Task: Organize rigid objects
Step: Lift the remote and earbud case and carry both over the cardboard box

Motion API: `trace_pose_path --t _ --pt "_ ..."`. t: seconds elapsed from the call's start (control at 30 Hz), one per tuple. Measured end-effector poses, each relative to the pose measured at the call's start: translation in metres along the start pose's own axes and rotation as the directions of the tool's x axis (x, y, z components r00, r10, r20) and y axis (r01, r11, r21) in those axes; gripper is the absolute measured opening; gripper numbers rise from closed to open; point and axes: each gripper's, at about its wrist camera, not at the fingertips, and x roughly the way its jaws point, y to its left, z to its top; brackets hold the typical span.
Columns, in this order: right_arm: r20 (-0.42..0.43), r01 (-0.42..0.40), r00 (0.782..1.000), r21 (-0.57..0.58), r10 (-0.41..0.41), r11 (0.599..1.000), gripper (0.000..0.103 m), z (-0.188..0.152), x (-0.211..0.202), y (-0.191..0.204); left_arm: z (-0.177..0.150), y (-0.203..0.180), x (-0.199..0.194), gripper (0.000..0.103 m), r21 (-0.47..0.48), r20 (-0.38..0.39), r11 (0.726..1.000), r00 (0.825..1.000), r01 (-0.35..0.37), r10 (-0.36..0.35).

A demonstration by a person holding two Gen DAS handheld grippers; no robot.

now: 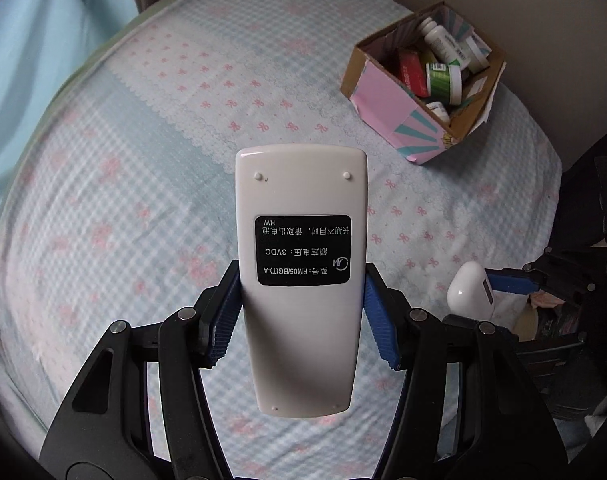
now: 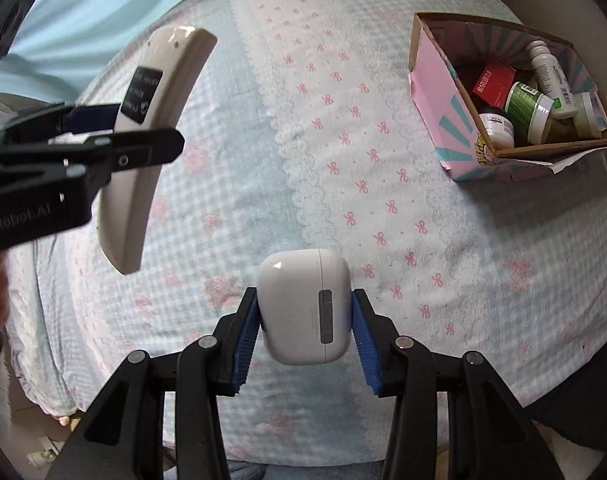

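The left gripper (image 1: 301, 312) pinches a long white plastic remote (image 1: 301, 240) and the right gripper (image 2: 303, 320) pinches a small white earbud case (image 2: 303, 304), both up over the bed, so I think each must next go to the pink cardboard box (image 2: 443, 92) far right

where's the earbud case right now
The earbud case is clamped in the right gripper above the bed, right of the remote; the box sits far right.

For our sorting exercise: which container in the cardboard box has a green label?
The white-lidded jar with the green label, lying on its side mid-box; the tall white bottle and small L'Oreal jar are mainly white.
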Motion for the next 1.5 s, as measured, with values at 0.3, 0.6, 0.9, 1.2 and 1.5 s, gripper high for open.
trace_pose_path --t 0.3,0.6,0.9,1.2,1.5 --pt "0.068 -0.112 0.992 0.061 0.108 0.992 0.041 0.021 -0.06 0.008 -0.011 -0.006 -0.058 0.054 -0.062 0.091 0.998 0.995 -0.022 0.028" --pt "0.11 -0.183 0.977 -0.01 0.183 0.983 0.041 0.069 -0.103 -0.034 0.022 -0.035 -0.078 0.054 -0.159 0.141 0.984 0.985 -0.077 0.1" --pt "0.112 -0.158 0.979 -0.105 0.17 0.982 0.041 0.13 -0.139 -0.128 0.109 -0.086 -0.063 0.054 -0.253 0.163 0.965 0.98 -0.072 0.116" --pt "0.105 -0.064 0.992 -0.09 0.074 0.994 0.041 0.175 -0.14 -0.227 0.199 -0.133 -0.013 0.054 -0.228 0.136 0.974 0.989 -0.019 0.052" --pt "0.055 -0.076 0.996 0.032 0.074 0.997 0.041 0.191 -0.094 -0.299 0.263 -0.171 0.073 0.054 -0.076 0.004 0.997 1.0 -0.021 0.021"
